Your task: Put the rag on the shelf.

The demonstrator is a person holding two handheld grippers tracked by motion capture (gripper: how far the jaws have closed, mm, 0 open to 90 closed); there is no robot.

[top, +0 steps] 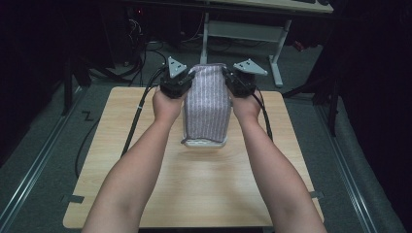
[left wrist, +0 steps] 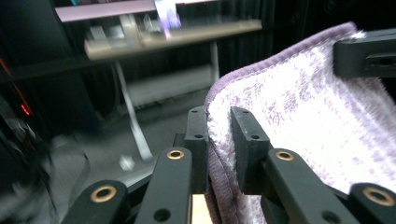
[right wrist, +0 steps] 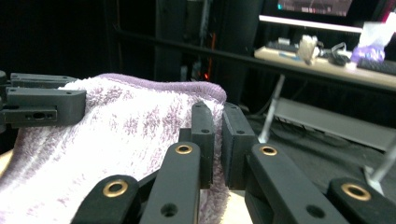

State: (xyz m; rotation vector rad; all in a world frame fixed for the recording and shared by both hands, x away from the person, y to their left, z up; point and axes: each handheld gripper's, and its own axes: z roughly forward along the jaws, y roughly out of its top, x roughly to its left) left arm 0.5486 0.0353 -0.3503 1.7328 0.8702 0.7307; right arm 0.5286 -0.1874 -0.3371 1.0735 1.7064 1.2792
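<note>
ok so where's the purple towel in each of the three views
high view: the towel hangs at centre, lifted between both hands over the table.
left gripper view: right half of the picture, its hemmed edge in the left tongs.
right gripper view: left and centre, its edge in the right tongs.
shared landmark: the towel's purple hemmed top edge, pinched by tongs at each end.

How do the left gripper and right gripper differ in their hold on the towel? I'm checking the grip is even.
The left gripper takes the towel's left edge; the right gripper takes the right edge. The left gripper's jaws show a wider gap in its own view than the right's. Both pinch the raised end.
</note>
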